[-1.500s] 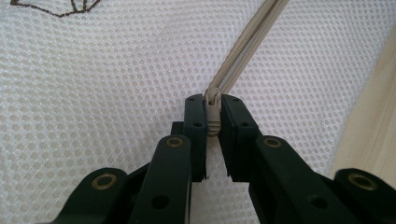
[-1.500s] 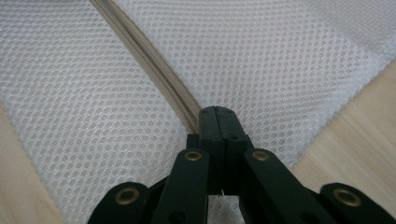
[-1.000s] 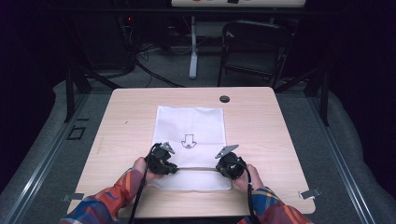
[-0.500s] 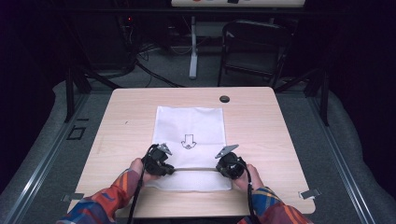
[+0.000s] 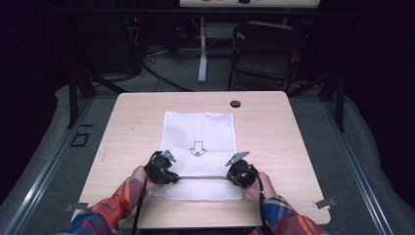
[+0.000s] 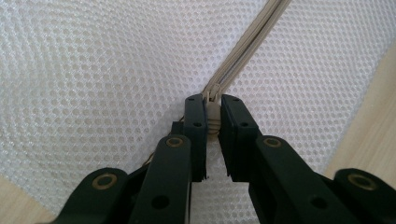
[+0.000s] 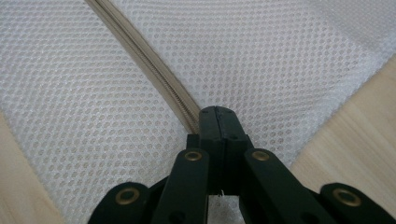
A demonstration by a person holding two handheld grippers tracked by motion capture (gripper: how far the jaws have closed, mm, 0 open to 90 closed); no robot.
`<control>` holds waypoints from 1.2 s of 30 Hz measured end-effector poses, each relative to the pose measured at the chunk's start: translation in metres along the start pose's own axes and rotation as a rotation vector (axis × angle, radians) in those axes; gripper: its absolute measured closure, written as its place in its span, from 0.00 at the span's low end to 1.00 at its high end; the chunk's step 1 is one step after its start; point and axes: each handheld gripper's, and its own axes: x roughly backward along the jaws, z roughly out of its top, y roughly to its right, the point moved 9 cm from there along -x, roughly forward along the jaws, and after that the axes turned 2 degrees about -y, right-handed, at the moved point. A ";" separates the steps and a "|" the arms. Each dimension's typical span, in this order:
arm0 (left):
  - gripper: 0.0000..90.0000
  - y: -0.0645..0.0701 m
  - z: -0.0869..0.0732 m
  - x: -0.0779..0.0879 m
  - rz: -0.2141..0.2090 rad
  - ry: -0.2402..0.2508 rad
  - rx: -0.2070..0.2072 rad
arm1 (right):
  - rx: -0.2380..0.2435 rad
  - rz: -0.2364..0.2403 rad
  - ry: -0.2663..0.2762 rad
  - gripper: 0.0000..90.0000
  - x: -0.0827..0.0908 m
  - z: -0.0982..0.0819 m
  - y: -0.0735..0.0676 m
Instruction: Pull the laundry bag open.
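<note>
On a pale wooden counter (image 5: pixel 274 127), a flat white mesh bag (image 5: pixel 199 131) printed with a small dark arrow (image 5: pixel 197 148) lies lengthwise at the middle, its near end toward the person; a beige zipper (image 5: pixel 201 177) runs across that near end, and both claws work at it.

At the zipper's left end, seen from the high view, the left claw (image 5: pixel 172 177) rests on the bag, held by a hand in a sleeve of orange, red and blue plaid (image 5: pixel 110 211); in the left gripper view the left claw (image 6: pixel 213 119) is clamped on the small beige zipper slider (image 6: pixel 213 116), its black jaws pressing the slider from both sides with a narrow gap left behind it; the closed zipper track (image 6: pixel 247 44) runs away from the slider toward the upper right over the white mesh.

At the zipper's right end, the right claw (image 5: pixel 234 176) sits on the bag; in the right gripper view the right claw (image 7: pixel 218 119) is clenched tight, jaws meeting face to face at the end of the zipper tape (image 7: pixel 144 58), where they appear to pinch the tape or mesh; what exactly lies between them cannot be told.

Bare wood shows beside the mesh in both gripper views; a small dark round grommet (image 5: pixel 235 104) sits near the counter's far edge, well apart from the bag.
</note>
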 end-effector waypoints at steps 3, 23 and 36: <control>0.90 -0.001 -0.002 0.002 -0.013 -0.003 0.006 | -0.006 -0.001 0.002 1.00 0.000 0.000 0.001; 0.90 -0.013 -0.020 0.014 0.005 0.000 0.048 | -0.017 -0.007 -0.015 1.00 0.002 -0.003 0.005; 0.90 -0.020 -0.029 0.022 0.026 0.002 0.074 | -0.028 -0.014 -0.018 1.00 0.002 -0.004 0.006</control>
